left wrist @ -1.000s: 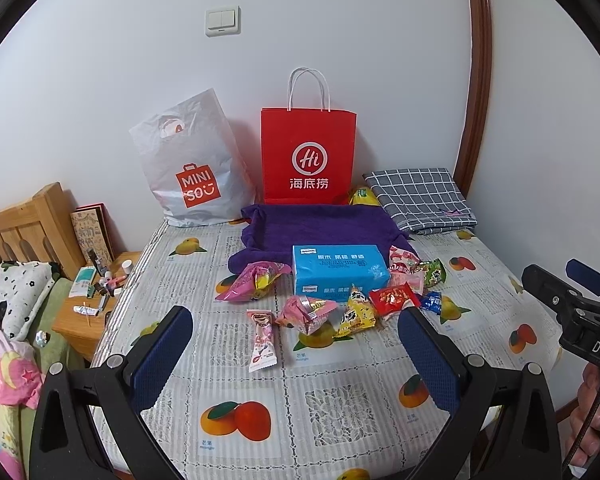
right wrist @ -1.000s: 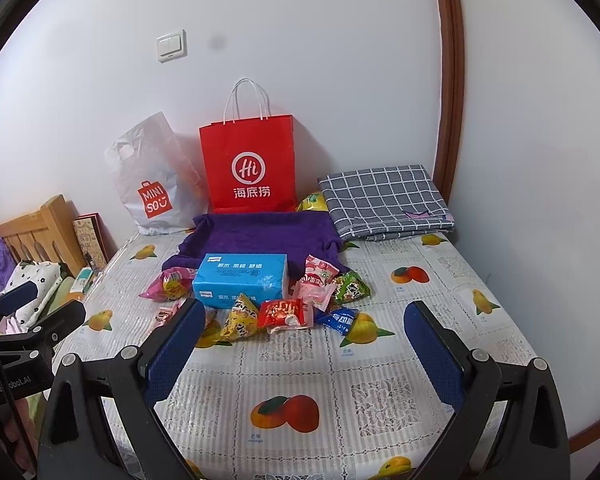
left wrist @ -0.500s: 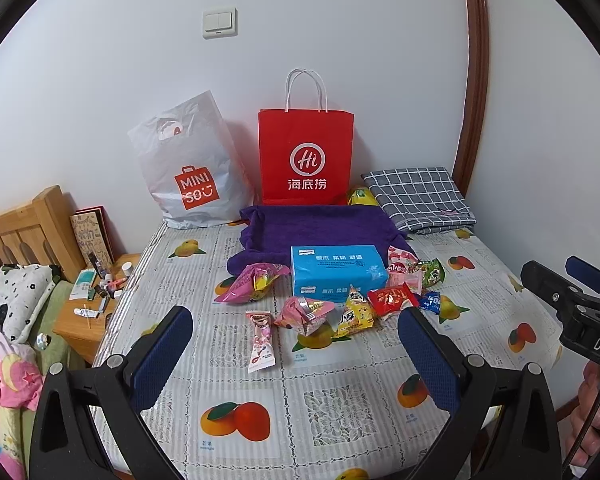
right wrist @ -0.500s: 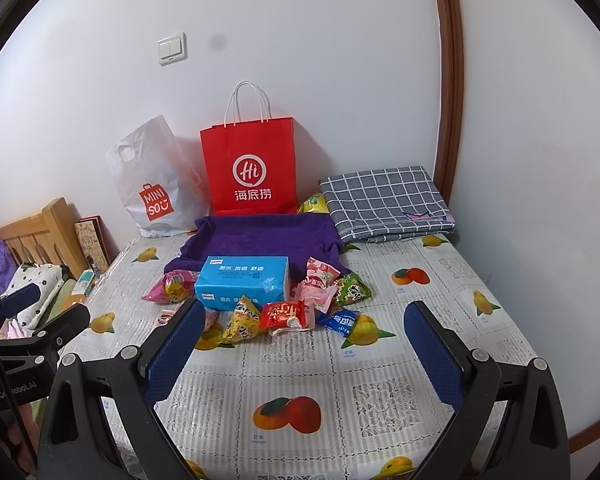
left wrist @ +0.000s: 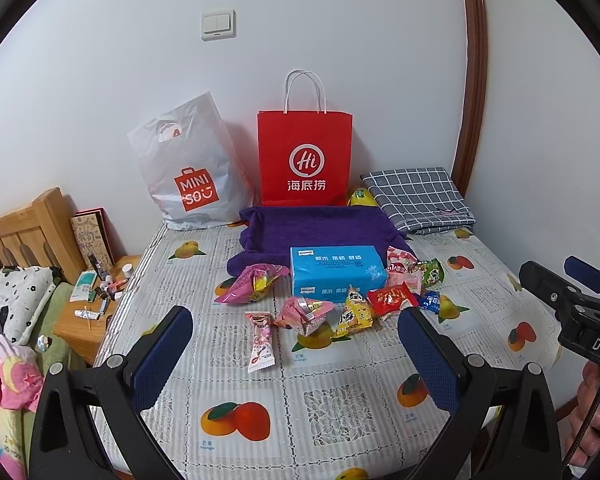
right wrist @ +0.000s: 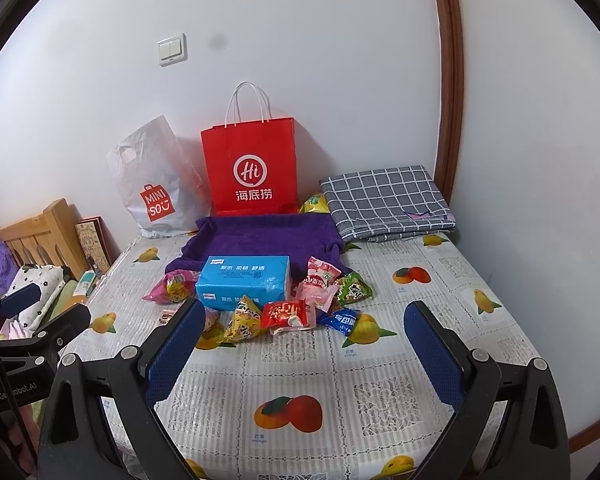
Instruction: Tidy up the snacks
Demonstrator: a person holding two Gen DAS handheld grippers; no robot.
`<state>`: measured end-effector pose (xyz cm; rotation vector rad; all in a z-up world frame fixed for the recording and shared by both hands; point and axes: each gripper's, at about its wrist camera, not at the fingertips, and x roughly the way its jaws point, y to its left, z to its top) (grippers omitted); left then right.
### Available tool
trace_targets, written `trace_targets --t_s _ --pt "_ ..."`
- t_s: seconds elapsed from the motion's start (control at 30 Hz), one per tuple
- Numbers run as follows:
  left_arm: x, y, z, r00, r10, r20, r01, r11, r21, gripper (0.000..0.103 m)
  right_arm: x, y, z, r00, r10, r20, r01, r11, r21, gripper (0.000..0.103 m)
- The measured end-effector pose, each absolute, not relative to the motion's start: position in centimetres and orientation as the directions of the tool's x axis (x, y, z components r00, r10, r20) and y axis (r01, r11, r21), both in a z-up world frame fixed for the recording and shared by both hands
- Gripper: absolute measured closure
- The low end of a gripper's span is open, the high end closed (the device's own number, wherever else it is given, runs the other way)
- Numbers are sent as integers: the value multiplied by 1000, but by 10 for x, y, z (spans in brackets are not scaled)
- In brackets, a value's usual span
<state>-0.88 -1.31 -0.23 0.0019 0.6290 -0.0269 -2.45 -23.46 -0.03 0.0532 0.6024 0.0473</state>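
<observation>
Several snack packets lie in a loose heap mid-table around a blue tissue pack [left wrist: 337, 270] [right wrist: 244, 283]: a pink bag [left wrist: 249, 283], a pink-white stick packet [left wrist: 261, 335], a yellow packet [right wrist: 244, 319], a red packet [right wrist: 286, 313], a blue packet [right wrist: 343, 320] and a green packet [right wrist: 353, 288]. Behind them a purple cloth tray [left wrist: 318, 230] stands in front of a red paper bag [left wrist: 305, 158]. My left gripper [left wrist: 296, 354] is open, hovering short of the heap with nothing between its fingers. My right gripper [right wrist: 306, 346] is likewise open and empty.
A white MINISO bag [left wrist: 188, 168] leans on the wall left of the red bag. A folded grey checked cloth [right wrist: 388, 200] lies at the back right. The fruit-print tablecloth [right wrist: 292, 384] covers the table. A wooden nightstand [left wrist: 88, 316] with small items and a bed sit left.
Both views have shifted only slightly; the left gripper has eased a little lower and the right a little closer. Both stay open and nothing on the table has moved.
</observation>
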Motion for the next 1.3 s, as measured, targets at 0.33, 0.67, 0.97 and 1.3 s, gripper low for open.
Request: trace_targets --t_s 0.33,0.67,0.97,1.3 --pt "-10 -15 5 811 -28 -585 35 999 -1 0 -25 -236 2 825 61 -562 -27 997 69 4" --pt "-11 -18 6 813 -35 -581 42 999 -1 0 -26 -236 3 827 63 -559 -28 997 71 4" --pt "-9 -20 2 812 -46 -582 56 998 0 0 -25 -237 1 829 74 -555 -37 996 77 4" --pt "27 -9 -21 779 -29 -626 43 999 7 0 3 -237 -23 808 71 -585 -42 997 63 4"
